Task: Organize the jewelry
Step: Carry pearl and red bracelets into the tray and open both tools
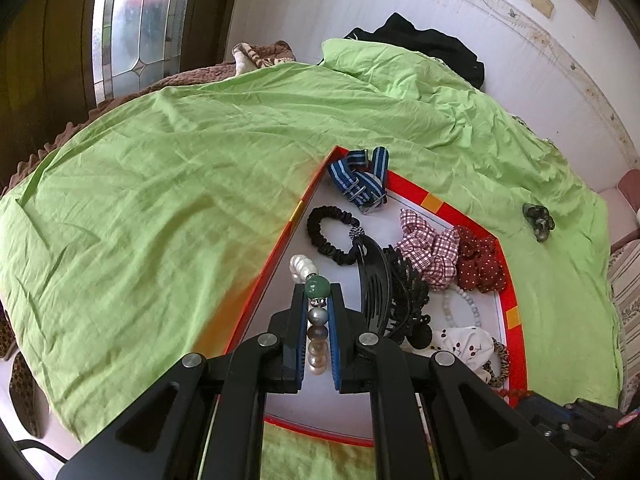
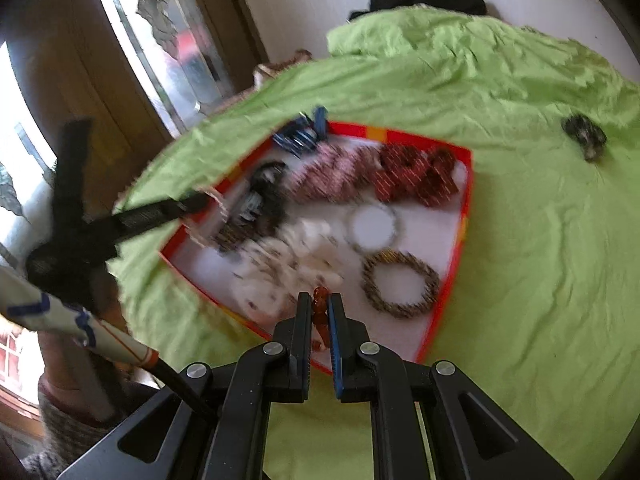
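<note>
In the left wrist view my left gripper [image 1: 318, 294] is shut on a bracelet of pearl, green and grey beads [image 1: 316, 320], held over the near left part of a red-rimmed white tray [image 1: 513, 300]. In the blurred right wrist view my right gripper [image 2: 320, 300] is shut on a short string of amber-red beads [image 2: 320, 316] above the tray's [image 2: 468, 200] near edge. The left gripper [image 2: 192, 204] shows there too, reaching in from the left with its bracelet [image 2: 218, 216].
The tray holds a blue striped strap [image 1: 358, 178], a black scrunchie [image 1: 332, 236], a black hair claw [image 1: 378, 292], checked [image 1: 430, 252] and red dotted [image 1: 480, 266] scrunchies, a white bead bracelet [image 2: 374, 226] and a braided ring [image 2: 400, 284]. A dark green trinket [image 1: 538, 218] lies on the green sheet [image 1: 160, 200].
</note>
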`<state>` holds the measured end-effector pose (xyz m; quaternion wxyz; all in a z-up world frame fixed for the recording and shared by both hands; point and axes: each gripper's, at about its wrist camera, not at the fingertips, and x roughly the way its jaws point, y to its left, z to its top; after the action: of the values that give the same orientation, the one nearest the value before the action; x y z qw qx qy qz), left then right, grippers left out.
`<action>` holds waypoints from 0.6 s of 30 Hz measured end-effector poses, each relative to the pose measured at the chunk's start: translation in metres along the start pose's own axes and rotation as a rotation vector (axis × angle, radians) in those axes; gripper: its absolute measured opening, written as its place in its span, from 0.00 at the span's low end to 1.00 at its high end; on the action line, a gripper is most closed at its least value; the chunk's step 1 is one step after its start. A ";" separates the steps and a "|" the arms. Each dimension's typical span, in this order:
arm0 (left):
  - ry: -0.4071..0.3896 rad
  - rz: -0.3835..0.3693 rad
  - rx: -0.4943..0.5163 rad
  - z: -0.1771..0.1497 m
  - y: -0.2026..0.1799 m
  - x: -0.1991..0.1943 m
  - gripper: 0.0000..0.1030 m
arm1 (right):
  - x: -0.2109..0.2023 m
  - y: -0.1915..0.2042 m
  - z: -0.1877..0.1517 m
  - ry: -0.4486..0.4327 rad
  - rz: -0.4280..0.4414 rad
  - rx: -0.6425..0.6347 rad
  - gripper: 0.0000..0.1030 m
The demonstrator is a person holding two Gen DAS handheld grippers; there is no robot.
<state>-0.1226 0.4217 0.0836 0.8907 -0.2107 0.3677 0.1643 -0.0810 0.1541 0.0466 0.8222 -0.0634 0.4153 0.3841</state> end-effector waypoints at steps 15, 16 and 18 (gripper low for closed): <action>-0.001 0.042 0.034 -0.002 -0.005 0.004 0.09 | 0.004 -0.010 -0.016 0.017 -0.041 -0.014 0.09; -0.006 0.043 0.040 -0.002 -0.006 0.003 0.09 | 0.003 -0.010 -0.016 0.015 -0.040 -0.012 0.09; -0.016 0.048 0.047 -0.003 -0.009 0.002 0.09 | 0.003 -0.011 -0.016 0.011 -0.040 -0.008 0.12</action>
<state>-0.1190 0.4133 0.0830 0.8941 -0.1798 0.3692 0.1785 -0.0823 0.1411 0.0316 0.8272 -0.0771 0.4171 0.3686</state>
